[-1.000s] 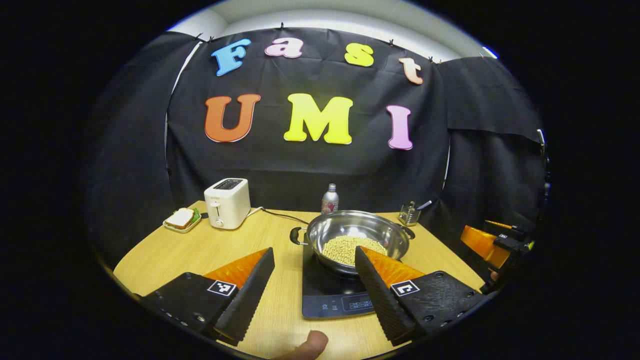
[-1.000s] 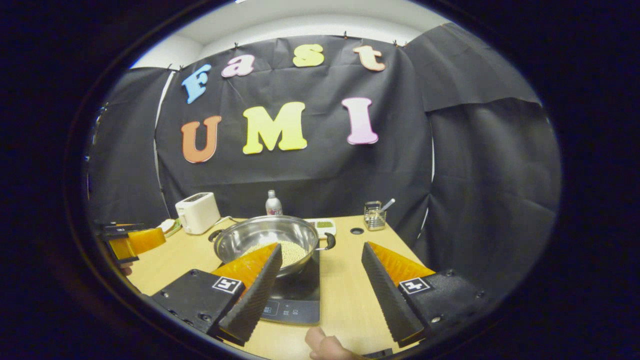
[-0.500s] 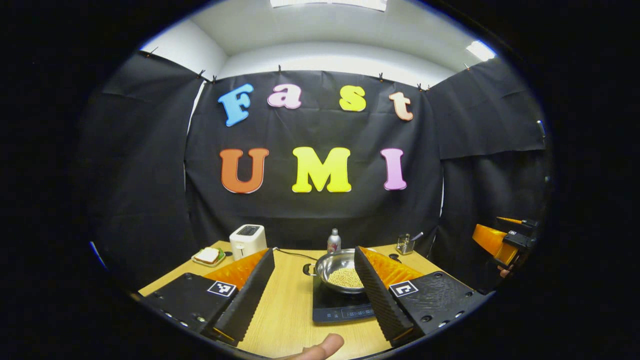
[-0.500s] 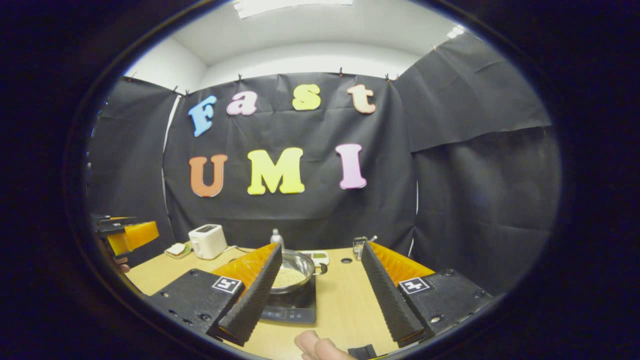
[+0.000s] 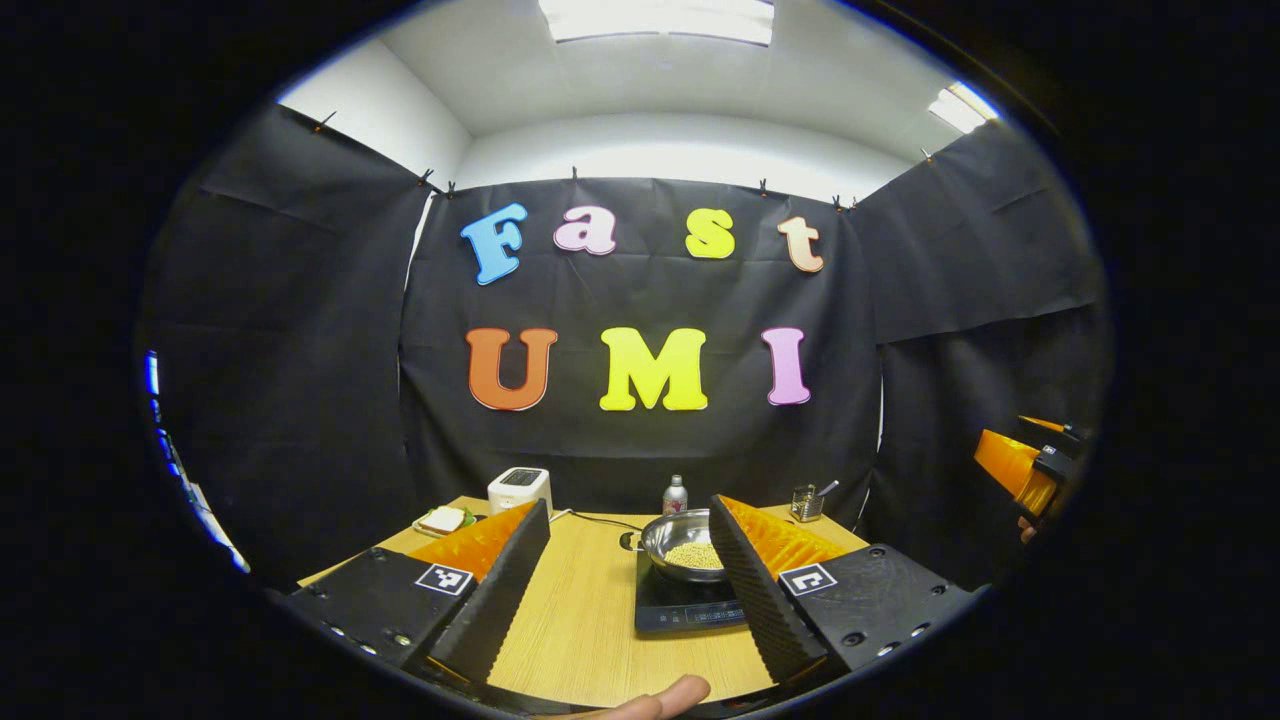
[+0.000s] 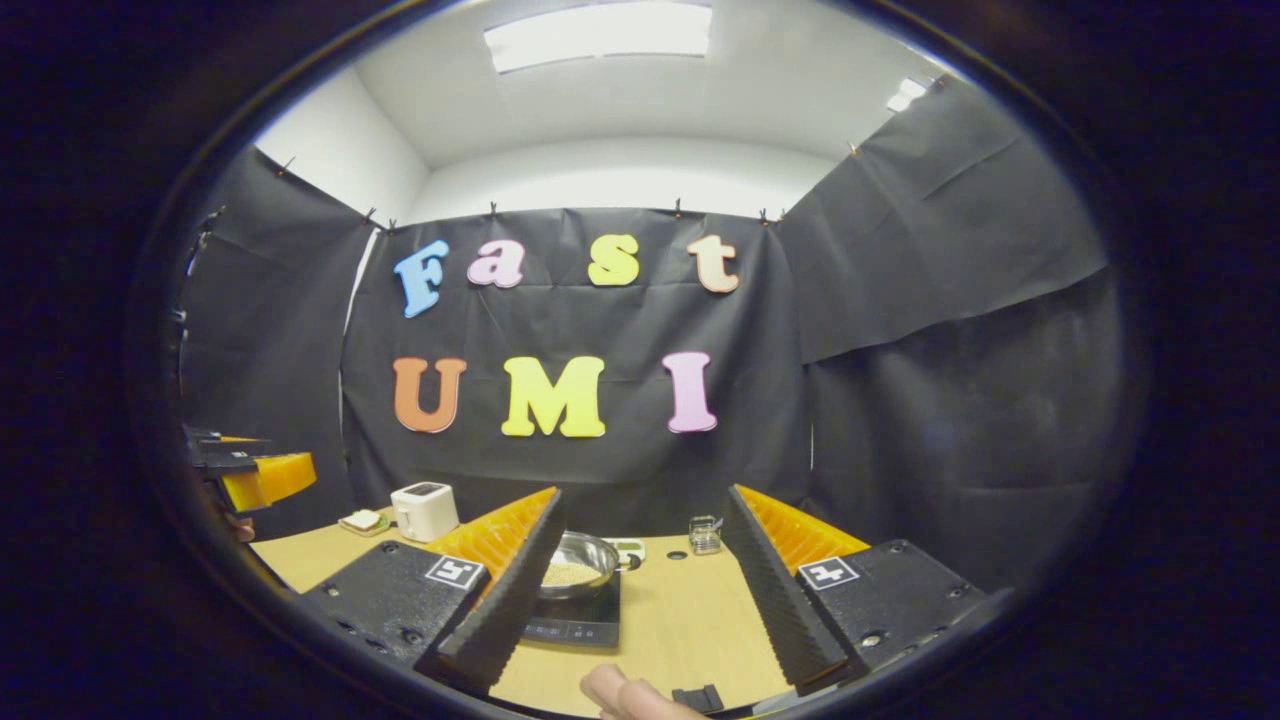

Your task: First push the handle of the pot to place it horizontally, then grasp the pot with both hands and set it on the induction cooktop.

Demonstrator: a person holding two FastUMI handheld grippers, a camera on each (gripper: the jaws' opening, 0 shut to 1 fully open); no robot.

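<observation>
Now both my grippers, left and right, gape empty, well back from the shiny steel pot resting on the black induction cooktop ahead.

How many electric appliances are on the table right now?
2. A white toaster stands at the far left of the wooden table, beside a sandwich plate. A black induction cooktop lies mid-table with the steel pot on it. The fingers may hide others.
</observation>
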